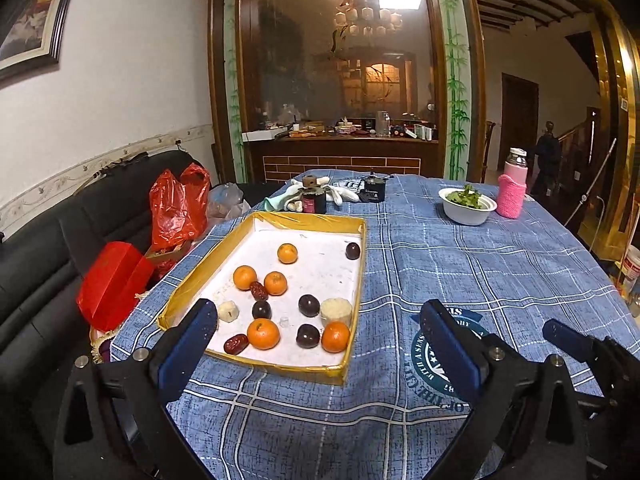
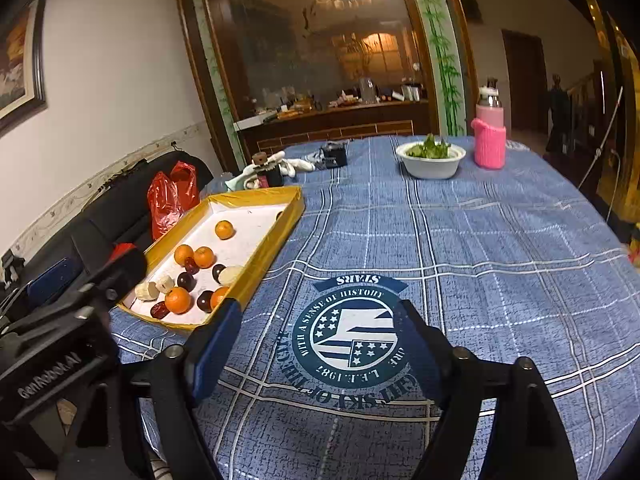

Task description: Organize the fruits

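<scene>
A shallow gold-rimmed tray (image 1: 362, 264) with a white floor lies on the blue checked tablecloth; it also shows in the right wrist view (image 2: 280, 236). It holds several oranges (image 1: 263, 333), dark plums (image 1: 309, 305), red dates (image 1: 236, 343) and pale white pieces (image 1: 228, 311). My left gripper (image 1: 316, 340) is open and empty, above the tray's near edge. My right gripper (image 2: 320, 336) is open and empty over the round printed emblem (image 2: 352, 332), right of the tray.
A white bowl of greens (image 1: 467, 205) and a pink bottle (image 1: 512, 192) stand at the far right. Dark jars (image 1: 314, 199), a white glove and a black box (image 1: 375, 190) lie beyond the tray. A black sofa with red bags (image 1: 178, 204) is at the left.
</scene>
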